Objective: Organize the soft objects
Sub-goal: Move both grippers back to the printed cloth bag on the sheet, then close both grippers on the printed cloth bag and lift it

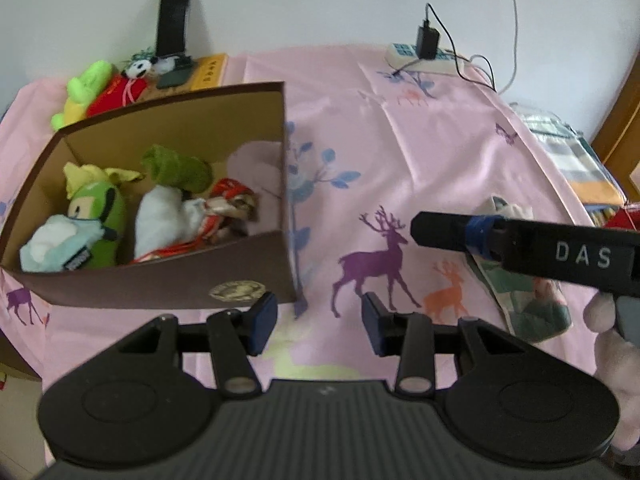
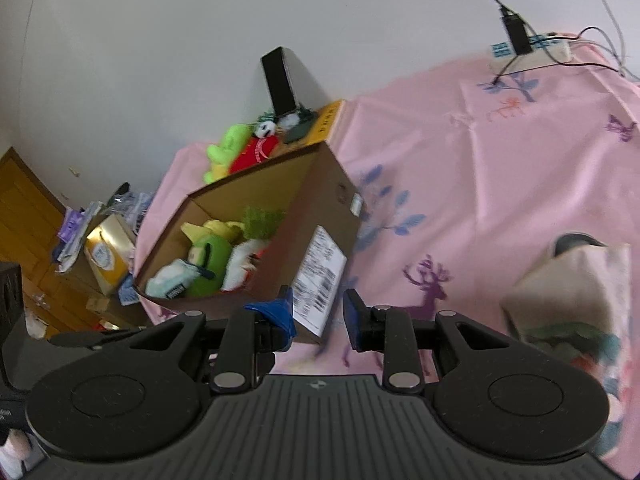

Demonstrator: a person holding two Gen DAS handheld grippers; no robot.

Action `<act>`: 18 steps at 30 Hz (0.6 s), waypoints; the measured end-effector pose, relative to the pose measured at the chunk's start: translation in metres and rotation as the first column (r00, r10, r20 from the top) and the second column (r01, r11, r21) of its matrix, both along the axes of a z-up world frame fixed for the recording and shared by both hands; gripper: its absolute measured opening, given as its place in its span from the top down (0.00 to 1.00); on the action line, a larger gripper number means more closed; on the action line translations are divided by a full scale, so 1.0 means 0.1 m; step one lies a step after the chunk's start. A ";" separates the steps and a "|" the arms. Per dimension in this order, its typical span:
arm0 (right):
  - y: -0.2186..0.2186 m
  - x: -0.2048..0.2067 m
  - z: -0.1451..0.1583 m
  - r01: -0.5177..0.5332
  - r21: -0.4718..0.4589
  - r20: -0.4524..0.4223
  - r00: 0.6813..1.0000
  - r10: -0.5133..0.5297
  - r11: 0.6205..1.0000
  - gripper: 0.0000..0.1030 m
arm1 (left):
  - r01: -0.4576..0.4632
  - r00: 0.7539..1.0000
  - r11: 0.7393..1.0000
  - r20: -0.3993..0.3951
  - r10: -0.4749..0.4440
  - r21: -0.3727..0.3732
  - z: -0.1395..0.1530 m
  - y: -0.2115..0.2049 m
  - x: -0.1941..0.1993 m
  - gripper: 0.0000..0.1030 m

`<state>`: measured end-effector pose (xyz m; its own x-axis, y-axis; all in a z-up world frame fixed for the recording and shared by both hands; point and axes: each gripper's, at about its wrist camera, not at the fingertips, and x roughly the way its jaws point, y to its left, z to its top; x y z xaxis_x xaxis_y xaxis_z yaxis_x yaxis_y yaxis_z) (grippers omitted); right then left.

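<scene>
The box (image 1: 160, 280) sat at the left on the pink sheet (image 1: 400, 140), with soft toys (image 1: 96, 216) piled inside. My left tool (image 1: 319, 320) hung just beside its near corner, jaws apart and empty. My right tool (image 2: 318, 314) was also parted, gripping nothing. A patterned cloth (image 1: 532, 300) lay at the right.

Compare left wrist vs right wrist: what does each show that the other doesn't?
Left wrist only: the right gripper seen from the side, and the gold seal on the box's near wall.
Right wrist only: the shipping label on the box's side and the clutter on the wooden floor.
Both: the open cardboard box of plush toys, the pink deer-print sheet, the power strip.
</scene>
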<state>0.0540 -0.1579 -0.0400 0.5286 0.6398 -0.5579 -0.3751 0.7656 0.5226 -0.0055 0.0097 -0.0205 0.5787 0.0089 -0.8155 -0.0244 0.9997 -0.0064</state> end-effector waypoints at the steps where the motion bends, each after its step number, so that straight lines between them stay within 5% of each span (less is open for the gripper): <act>1: -0.03 -0.02 -0.01 0.009 -0.012 0.003 1.000 -0.009 1.000 0.89 | 0.005 1.000 1.000 -0.004 -0.005 0.005 -0.01 -0.04 0.01 0.59; 12: -0.54 -0.08 -0.18 0.128 -0.072 -0.029 0.991 -0.130 0.989 0.89 | 0.094 0.994 0.995 -0.065 -0.092 0.031 -0.20 -0.47 0.22 0.56; 18: -0.93 -0.06 -0.28 0.227 -0.109 -0.043 0.972 -0.232 0.968 0.89 | 0.175 0.980 0.984 -0.093 -0.177 -0.029 -0.33 -0.71 0.36 0.52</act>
